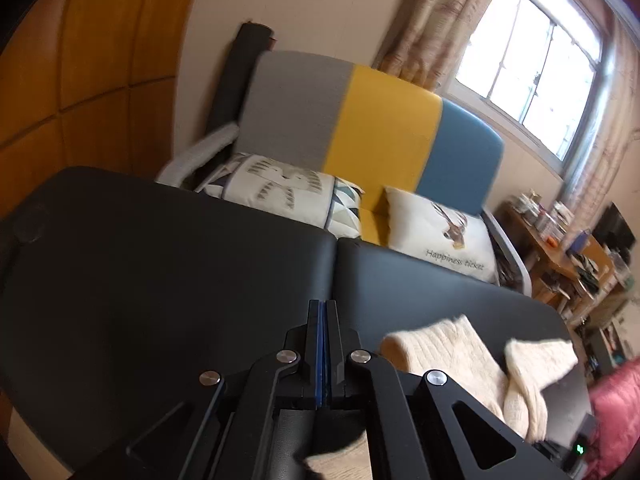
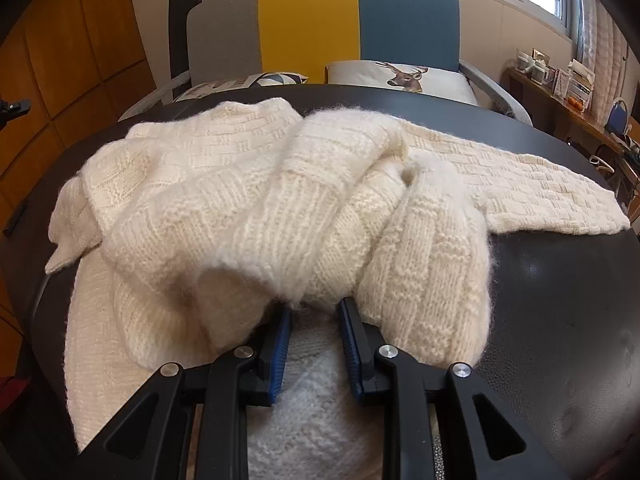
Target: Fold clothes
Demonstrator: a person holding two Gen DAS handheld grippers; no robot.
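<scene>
A cream knitted sweater (image 2: 256, 200) lies bunched on the black table (image 2: 560, 300), with one sleeve (image 2: 532, 184) stretched out to the right. My right gripper (image 2: 314, 312) is partly open, its blue pads either side of a thick fold of the sweater at the near edge. My left gripper (image 1: 323, 312) is shut with nothing between its fingers, above bare table. In the left wrist view parts of the sweater (image 1: 452, 352) lie to the right of the gripper and under it.
A sofa (image 1: 380, 128) with grey, yellow and blue back panels stands behind the table, with printed cushions (image 1: 444, 232) on it. A cluttered wooden shelf (image 1: 568, 248) is at the right under the window. A red cloth (image 1: 616, 408) lies at the far right.
</scene>
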